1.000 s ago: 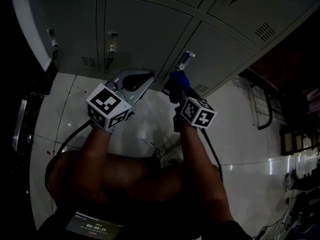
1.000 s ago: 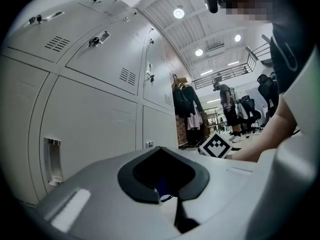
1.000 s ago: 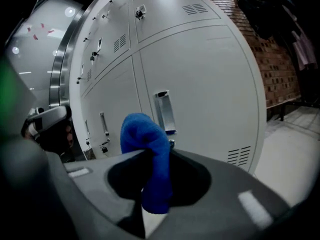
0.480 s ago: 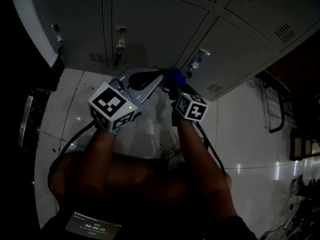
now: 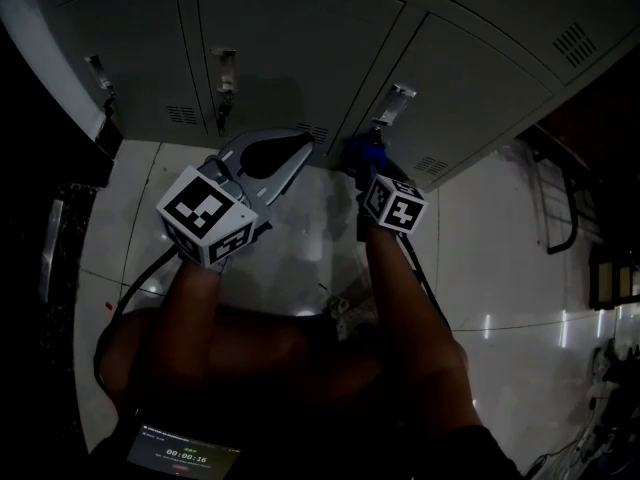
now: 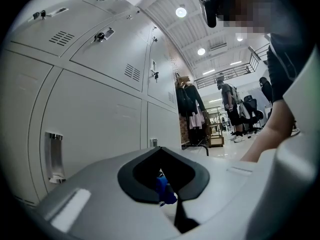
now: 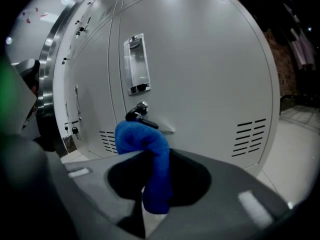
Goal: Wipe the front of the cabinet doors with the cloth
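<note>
Grey metal cabinet doors [image 5: 300,48] fill the top of the head view, seen from above. My right gripper [image 5: 366,160] is shut on a folded blue cloth [image 5: 362,149], whose end sits at the low part of a door [image 7: 200,59], just below its key lock [image 7: 140,111]; the cloth [image 7: 149,149] bulges up out of the jaws of the right gripper [image 7: 150,156]. My left gripper [image 5: 303,154] hovers beside it to the left, close to the doors, jaws shut. A small blue bit shows in the hollow of the left gripper [image 6: 160,150].
Each door has a recessed handle [image 7: 136,64] and vent slots [image 7: 250,136]. A glossy white floor [image 5: 480,268] lies below the doors. A dark rack [image 5: 560,208] stands at the right. Clothes racks and people [image 6: 227,109] are far down the aisle.
The right gripper carried the cloth left along the bottom of the door, then back right toward the handle. The left gripper stayed alongside, shut.
</note>
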